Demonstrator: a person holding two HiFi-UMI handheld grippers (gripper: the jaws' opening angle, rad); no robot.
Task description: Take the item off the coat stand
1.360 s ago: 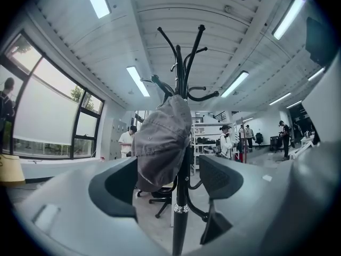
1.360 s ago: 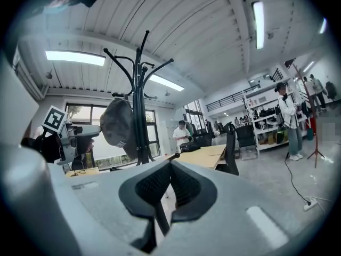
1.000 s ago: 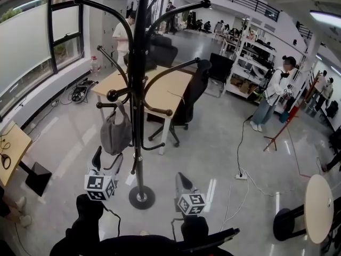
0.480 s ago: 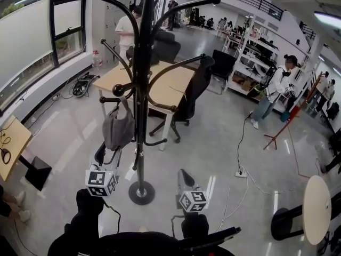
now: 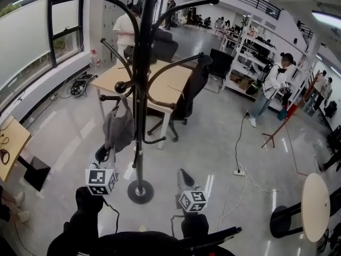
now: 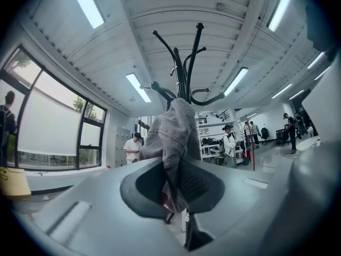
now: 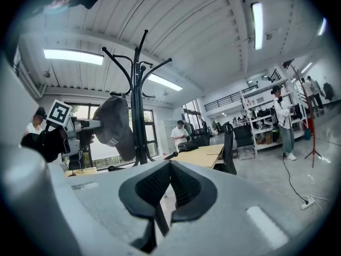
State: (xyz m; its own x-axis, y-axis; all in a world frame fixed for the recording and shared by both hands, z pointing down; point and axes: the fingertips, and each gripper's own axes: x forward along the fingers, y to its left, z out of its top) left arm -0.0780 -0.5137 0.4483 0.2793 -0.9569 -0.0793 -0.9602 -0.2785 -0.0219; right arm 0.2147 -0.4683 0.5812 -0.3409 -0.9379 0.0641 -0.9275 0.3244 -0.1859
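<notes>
A tall black coat stand [image 5: 139, 89] rises in front of me. A grey fabric item [image 5: 119, 129] hangs by its loop from a low hook on the stand's left side. My left gripper [image 5: 106, 153] reaches up to the item's lower edge. Its jaws are closing, and in the left gripper view [image 6: 171, 183] the grey fabric [image 6: 173, 137] is pinched between the pads. My right gripper [image 5: 184, 177] hovers right of the stand's base, shut and holding nothing [image 7: 169, 183]. The right gripper view also shows the item [image 7: 114, 124] beside the pole [image 7: 139, 116].
The stand's round base [image 5: 140, 191] rests on the grey floor. Behind it are a wooden desk [image 5: 160, 87] and a black chair [image 5: 192, 92]. A cable and power strip [image 5: 240, 172] lie to the right, near a round table [image 5: 318, 199]. People stand farther back.
My left gripper has risen to the hanging grey item and its jaws have come together on the fabric. The item has swung slightly. The right gripper has stayed where it was.
</notes>
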